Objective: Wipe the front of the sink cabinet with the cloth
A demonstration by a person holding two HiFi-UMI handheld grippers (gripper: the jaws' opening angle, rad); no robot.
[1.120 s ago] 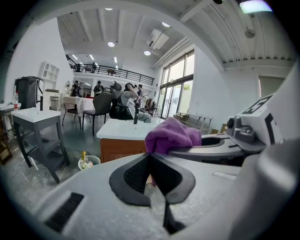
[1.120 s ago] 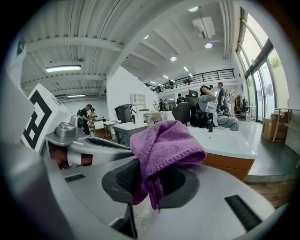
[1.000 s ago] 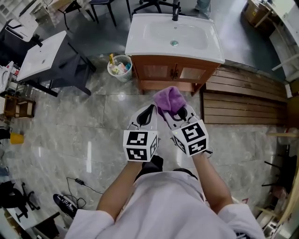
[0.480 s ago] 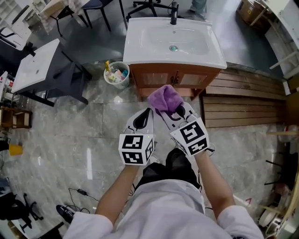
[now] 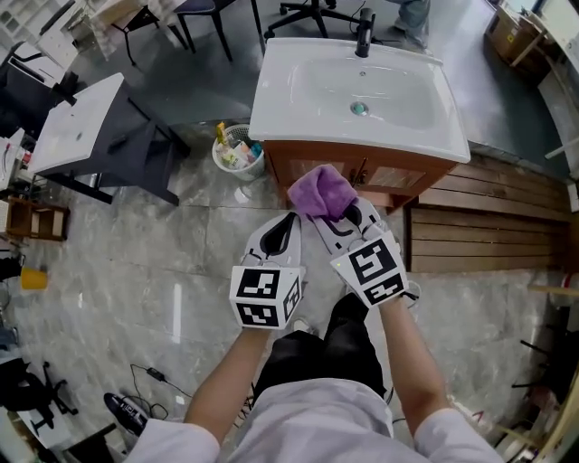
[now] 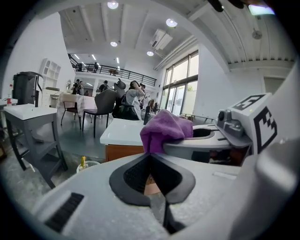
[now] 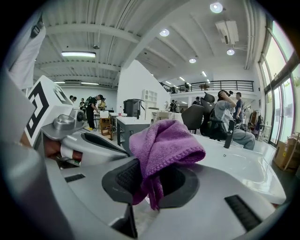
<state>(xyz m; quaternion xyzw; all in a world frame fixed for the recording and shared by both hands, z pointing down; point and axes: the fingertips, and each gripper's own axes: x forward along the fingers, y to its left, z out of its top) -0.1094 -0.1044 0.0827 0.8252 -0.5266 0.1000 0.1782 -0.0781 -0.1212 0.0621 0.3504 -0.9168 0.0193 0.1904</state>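
A folded purple cloth (image 5: 320,193) is clamped in my right gripper (image 5: 336,213), bunched above its jaws (image 7: 161,150). It hangs just short of the wooden sink cabinet front (image 5: 389,176), which carries a white basin (image 5: 357,90) with a black tap (image 5: 365,33). My left gripper (image 5: 284,226) is beside the right one, shut with nothing between its jaws. In the left gripper view the cloth (image 6: 164,130) shows past the shut left gripper (image 6: 151,155), with the cabinet (image 6: 123,151) behind.
A small bin (image 5: 238,152) with bottles stands on the floor left of the cabinet. A dark table with a white top (image 5: 77,113) is further left. Wooden slats (image 5: 488,226) lie on the floor to the right. Chairs (image 5: 312,9) stand behind the basin.
The cabinet and basin have come nearer and now sit larger in the head view. Both grippers hold the same pose, the cloth still clamped in the right one.
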